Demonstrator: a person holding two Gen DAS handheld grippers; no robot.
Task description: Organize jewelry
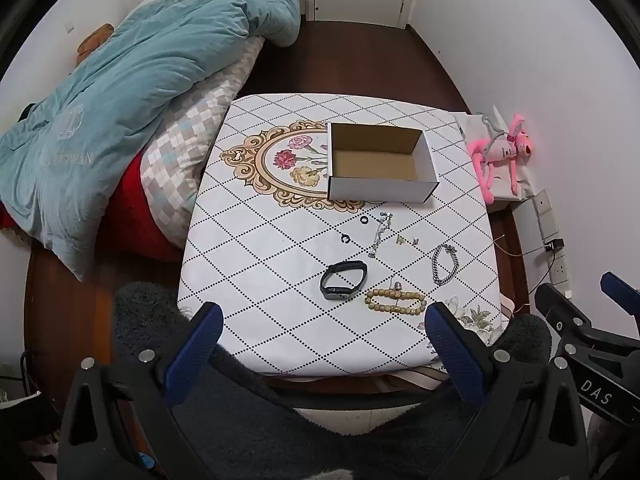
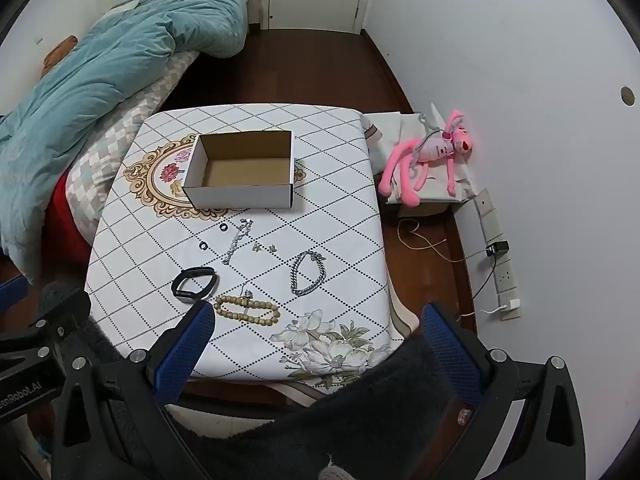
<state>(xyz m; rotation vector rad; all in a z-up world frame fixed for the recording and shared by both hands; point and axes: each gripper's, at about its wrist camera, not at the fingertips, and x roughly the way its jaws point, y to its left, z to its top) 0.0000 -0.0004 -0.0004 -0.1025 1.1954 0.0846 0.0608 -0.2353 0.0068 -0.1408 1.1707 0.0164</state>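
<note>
Left gripper (image 1: 322,334) wide, right gripper (image 2: 316,332) wide, both empty. Box (image 1: 380,196) far, beads (image 1: 395,302) near. Wall hole (image 2: 627,96) only in right view.

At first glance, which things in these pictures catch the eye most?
An open, empty cardboard box sits mid-table on the patterned tablecloth. Nearer lie a black wristband, a bead bracelet and a silver chain. A pink plush toy lies right of the table.

Both wrist views look down from behind the worktop's (image 1: 280,320) near edge, left beside right, sharing its whole top.
</note>
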